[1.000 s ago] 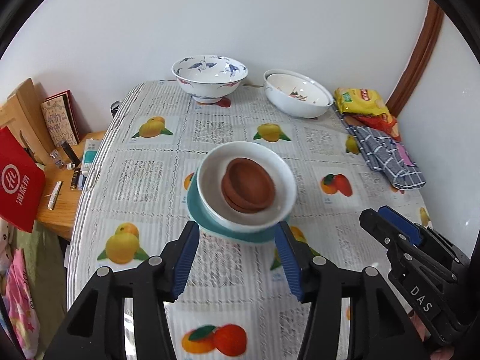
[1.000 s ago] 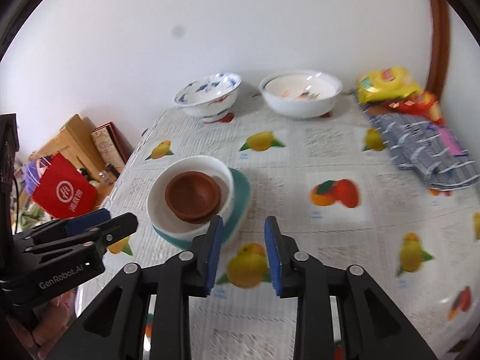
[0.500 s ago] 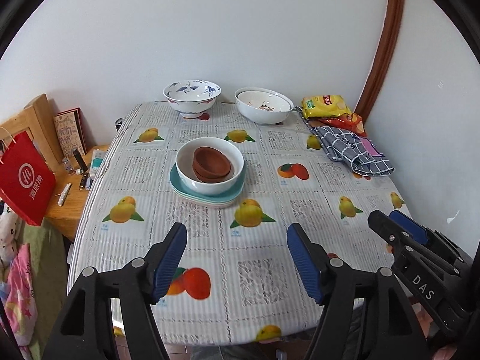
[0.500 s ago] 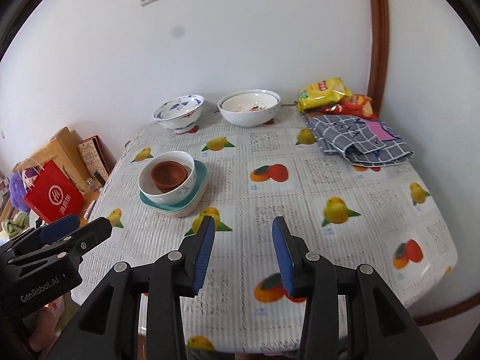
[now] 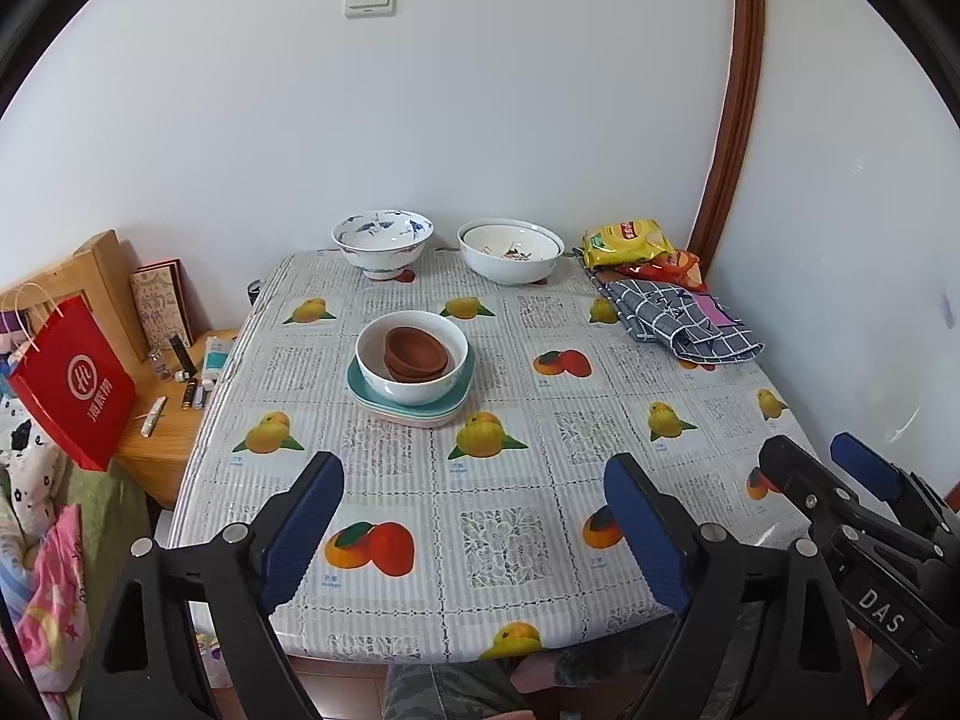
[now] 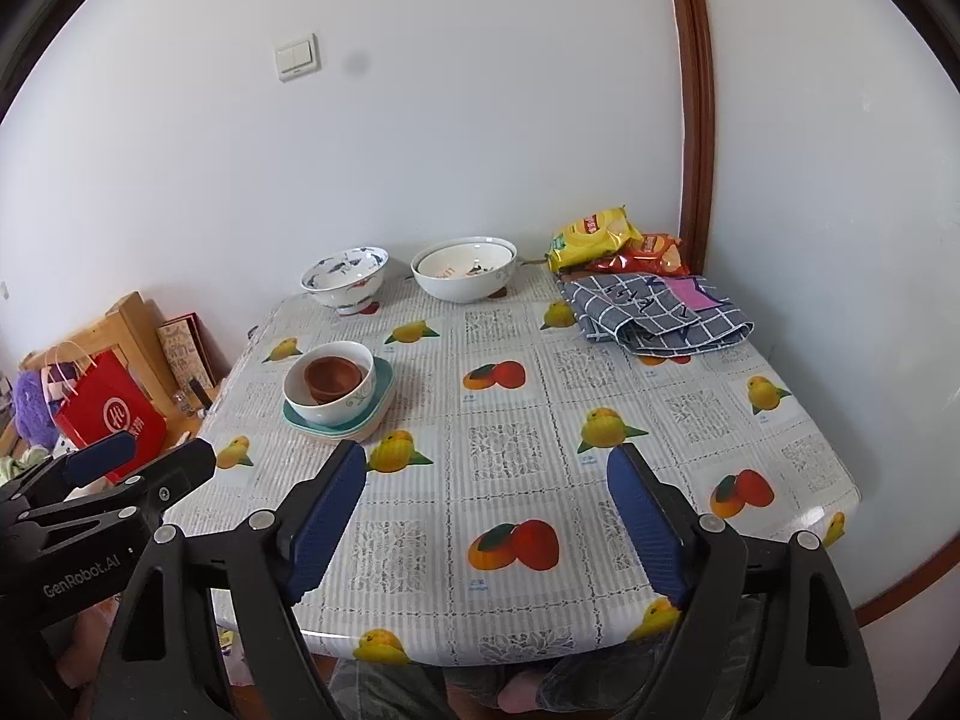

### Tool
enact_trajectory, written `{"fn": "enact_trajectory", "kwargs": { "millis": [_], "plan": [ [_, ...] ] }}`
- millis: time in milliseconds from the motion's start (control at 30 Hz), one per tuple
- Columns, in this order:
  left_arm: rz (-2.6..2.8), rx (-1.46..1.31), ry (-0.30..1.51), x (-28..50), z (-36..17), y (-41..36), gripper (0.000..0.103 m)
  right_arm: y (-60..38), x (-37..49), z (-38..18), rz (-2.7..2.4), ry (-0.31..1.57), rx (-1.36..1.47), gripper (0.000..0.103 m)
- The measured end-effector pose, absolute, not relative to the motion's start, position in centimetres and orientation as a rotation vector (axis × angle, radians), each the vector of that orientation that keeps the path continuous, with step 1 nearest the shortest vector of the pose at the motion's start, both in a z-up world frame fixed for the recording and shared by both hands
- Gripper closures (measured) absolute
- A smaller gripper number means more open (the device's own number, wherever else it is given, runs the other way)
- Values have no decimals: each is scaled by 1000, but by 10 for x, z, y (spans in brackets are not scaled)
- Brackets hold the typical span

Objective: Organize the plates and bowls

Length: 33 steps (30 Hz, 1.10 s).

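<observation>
Near the middle of my fruit-print tablecloth (image 5: 510, 480) sits a stack: brown clay bowls (image 5: 417, 351) nested inside a white ceramic bowl (image 5: 411, 387), which rests on teal and pale plates (image 5: 414, 411). Against the wall stand a blue-patterned footed bowl (image 5: 382, 242) and a wide white bowl (image 5: 511, 251). I have my left gripper (image 5: 474, 516) and right gripper (image 6: 487, 510) over the near table edge, both spread wide and holding nothing.

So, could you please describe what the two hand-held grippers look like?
Both are matte black frames with silver rivets and blue finger pads. The left hand-held gripper reads "GenRobot.AI" in white; the right hand-held gripper reads "DAS". No cables or sleeves show.
</observation>
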<state>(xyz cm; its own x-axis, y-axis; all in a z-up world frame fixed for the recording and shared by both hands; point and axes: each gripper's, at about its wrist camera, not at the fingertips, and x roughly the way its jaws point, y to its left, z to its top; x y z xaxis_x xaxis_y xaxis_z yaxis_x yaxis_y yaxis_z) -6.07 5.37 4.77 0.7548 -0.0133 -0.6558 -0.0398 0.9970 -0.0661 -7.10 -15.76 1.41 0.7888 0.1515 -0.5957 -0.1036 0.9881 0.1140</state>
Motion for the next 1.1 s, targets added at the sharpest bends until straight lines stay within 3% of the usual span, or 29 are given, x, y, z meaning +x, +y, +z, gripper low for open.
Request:
{"fn": "enact_trajectory", "kwargs": {
  "millis": [1100],
  "plan": [
    [18,-79,701,-66,51,54,10,-166,-82,17,96,620,75,19]
  ]
}}
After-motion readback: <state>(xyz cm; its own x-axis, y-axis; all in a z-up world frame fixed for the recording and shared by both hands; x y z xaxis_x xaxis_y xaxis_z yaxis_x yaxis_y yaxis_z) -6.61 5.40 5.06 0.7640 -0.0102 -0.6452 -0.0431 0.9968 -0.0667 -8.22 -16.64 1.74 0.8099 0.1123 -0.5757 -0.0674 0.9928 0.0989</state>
